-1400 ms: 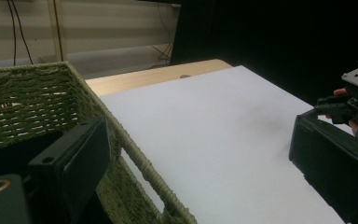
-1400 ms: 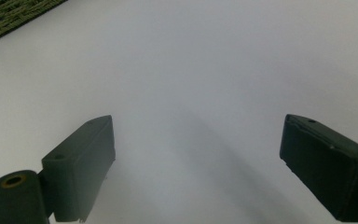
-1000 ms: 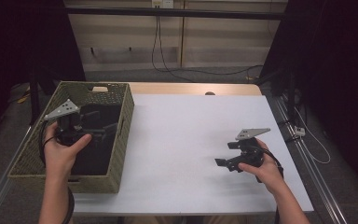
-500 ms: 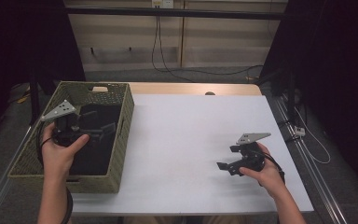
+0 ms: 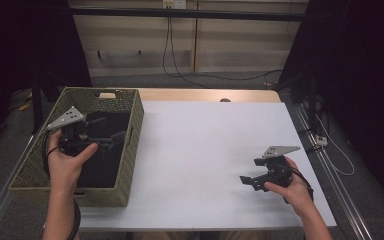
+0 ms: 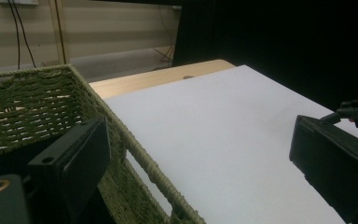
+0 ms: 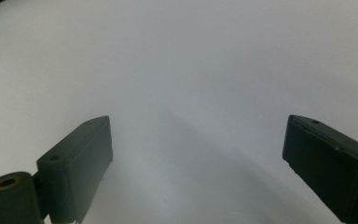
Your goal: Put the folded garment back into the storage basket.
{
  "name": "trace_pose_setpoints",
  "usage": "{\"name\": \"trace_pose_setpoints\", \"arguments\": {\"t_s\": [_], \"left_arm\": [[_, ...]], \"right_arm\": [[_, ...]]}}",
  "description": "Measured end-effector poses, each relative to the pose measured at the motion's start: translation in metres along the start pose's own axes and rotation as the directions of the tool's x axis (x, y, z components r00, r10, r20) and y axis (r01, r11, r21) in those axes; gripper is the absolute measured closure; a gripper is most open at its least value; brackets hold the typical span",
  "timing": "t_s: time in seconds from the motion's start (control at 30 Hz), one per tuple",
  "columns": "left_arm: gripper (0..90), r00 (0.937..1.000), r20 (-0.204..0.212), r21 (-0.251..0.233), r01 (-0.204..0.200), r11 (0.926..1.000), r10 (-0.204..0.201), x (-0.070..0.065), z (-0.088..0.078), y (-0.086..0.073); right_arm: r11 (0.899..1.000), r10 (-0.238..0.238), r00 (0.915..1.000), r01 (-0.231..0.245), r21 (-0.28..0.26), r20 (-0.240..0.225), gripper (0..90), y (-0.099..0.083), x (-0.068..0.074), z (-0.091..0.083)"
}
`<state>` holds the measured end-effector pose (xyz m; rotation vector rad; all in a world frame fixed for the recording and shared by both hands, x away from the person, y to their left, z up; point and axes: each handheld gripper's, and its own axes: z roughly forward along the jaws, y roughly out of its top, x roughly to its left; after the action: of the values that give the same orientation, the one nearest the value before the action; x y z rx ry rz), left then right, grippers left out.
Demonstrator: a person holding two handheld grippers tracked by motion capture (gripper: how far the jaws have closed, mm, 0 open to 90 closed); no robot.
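At the left of the high view, the left tool [image 5: 111,137] hangs over the green woven basket [image 5: 130,150], jaws spread and holding nothing; the basket's near wall lies between those jaws. At lower right the right tool [image 5: 247,181], also spread and empty, sits low over the bare white tabletop [image 5: 205,150]. Cables [image 5: 172,55] hang on the back wall, top centre.

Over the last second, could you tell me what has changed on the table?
The right gripper drew back toward the table's near edge, low over the white surface, jaws open and empty. The left gripper stayed over the woven basket, open, holding nothing.
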<state>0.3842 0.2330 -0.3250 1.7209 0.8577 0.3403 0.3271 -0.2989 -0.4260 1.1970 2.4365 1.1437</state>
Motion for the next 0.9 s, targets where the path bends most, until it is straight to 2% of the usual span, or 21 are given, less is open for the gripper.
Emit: {"name": "trace_pose_setpoints", "arguments": {"t_s": [0.37,0.9], "left_arm": [[5.0,0.9999,0.009,-0.016,0.007,0.9999,-0.007,0.004,0.001,0.0],[4.9,0.9999,0.009,-0.013,0.004,0.9999,-0.004,0.005,0.005,-0.002]], "right_arm": [[1.0,0.018,0.9998,-0.018,-0.003,0.013,7.2,-0.009,-0.004,-0.01],[1.0,0.014,0.9993,-0.015,0.009,0.035,6.9,-0.019,-0.005,-0.017]]}}
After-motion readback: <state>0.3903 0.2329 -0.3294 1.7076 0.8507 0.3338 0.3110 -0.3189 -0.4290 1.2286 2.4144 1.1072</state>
